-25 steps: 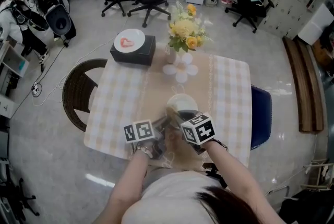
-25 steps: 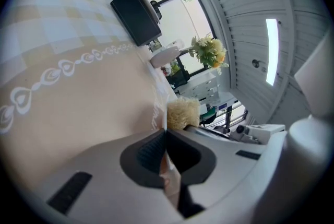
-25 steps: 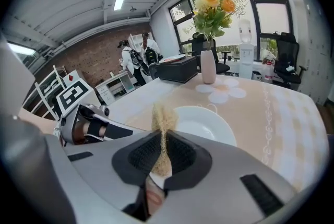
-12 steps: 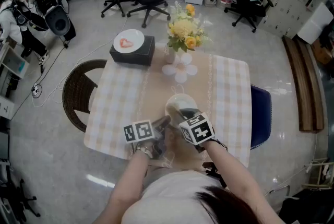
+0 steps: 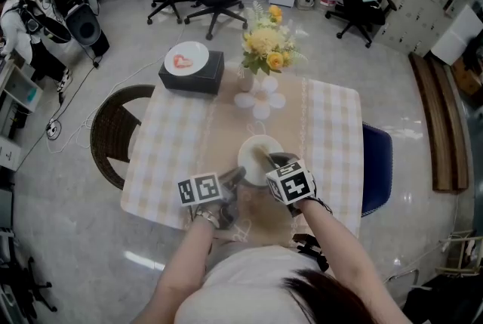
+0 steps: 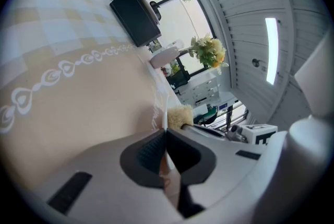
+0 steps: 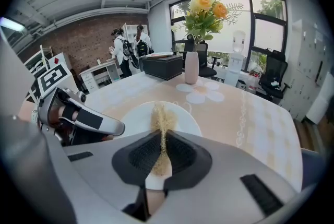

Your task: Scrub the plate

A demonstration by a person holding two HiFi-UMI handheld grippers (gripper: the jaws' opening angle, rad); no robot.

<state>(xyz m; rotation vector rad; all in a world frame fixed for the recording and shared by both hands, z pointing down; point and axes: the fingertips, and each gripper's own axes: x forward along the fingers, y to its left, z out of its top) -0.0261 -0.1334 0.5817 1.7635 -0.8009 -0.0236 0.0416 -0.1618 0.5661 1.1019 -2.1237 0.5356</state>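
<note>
I see a white plate [image 5: 256, 151]. The counter cloth [image 5: 162, 156] has pale yellow and white checks, with a tan strip down the middle and white loops along it. The brush [image 7: 158, 122] is straw yellow. My left tongs [image 6: 166, 131] and right tongs [image 7: 162, 137] are grey, with black pads [image 7: 142, 157] and black-and-white square marks.

At 12 o'clock the flowers [image 5: 268, 39] are yellow and orange, in a pale pink vase [image 7: 191, 67] on a white flower-shaped mat [image 5: 260, 101]. At 11 o'clock a black box [image 5: 198, 78] carries a white dish [image 5: 186, 58] with a red mark. The chair at 3 o'clock [image 5: 377, 164] is blue. The chair at 9 o'clock [image 5: 109, 135] is brown.
</note>
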